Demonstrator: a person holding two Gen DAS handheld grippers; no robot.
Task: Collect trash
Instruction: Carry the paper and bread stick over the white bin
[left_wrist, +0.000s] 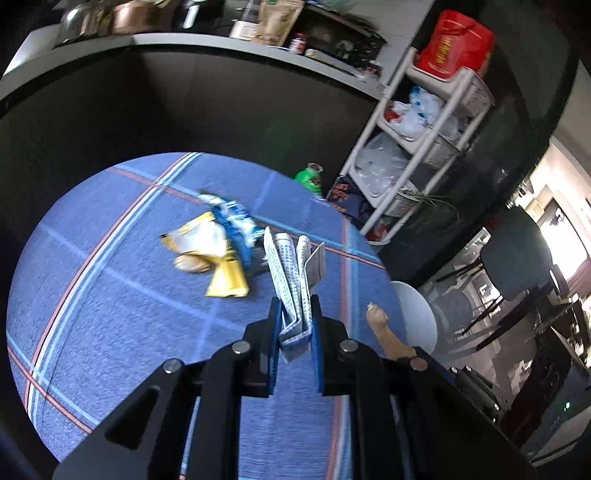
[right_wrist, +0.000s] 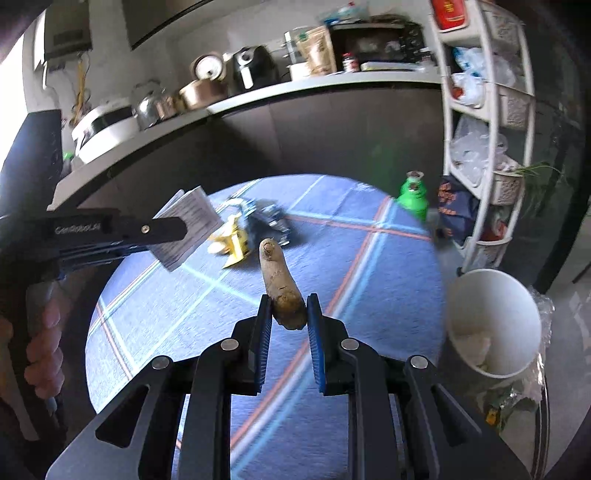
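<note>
My left gripper (left_wrist: 295, 306) is shut on a folded printed paper leaflet (left_wrist: 290, 280) and holds it above the round blue table (left_wrist: 110, 295); the leaflet also shows in the right wrist view (right_wrist: 190, 225). My right gripper (right_wrist: 289, 301) is shut on a brown ginger-like root (right_wrist: 277, 284), also seen in the left wrist view (left_wrist: 384, 328). On the table lie a yellow and white snack wrapper (left_wrist: 210, 251) and a blue and white wrapper (left_wrist: 236, 221). A white bin (right_wrist: 495, 325) with trash inside stands right of the table.
A green bottle (right_wrist: 413, 194) stands at the table's far edge, beside a dark blue bag (right_wrist: 452, 206). A white shelf rack (right_wrist: 487, 140) with plastic bags stands at the right. A dark counter (right_wrist: 258, 99) with pots and appliances runs behind the table.
</note>
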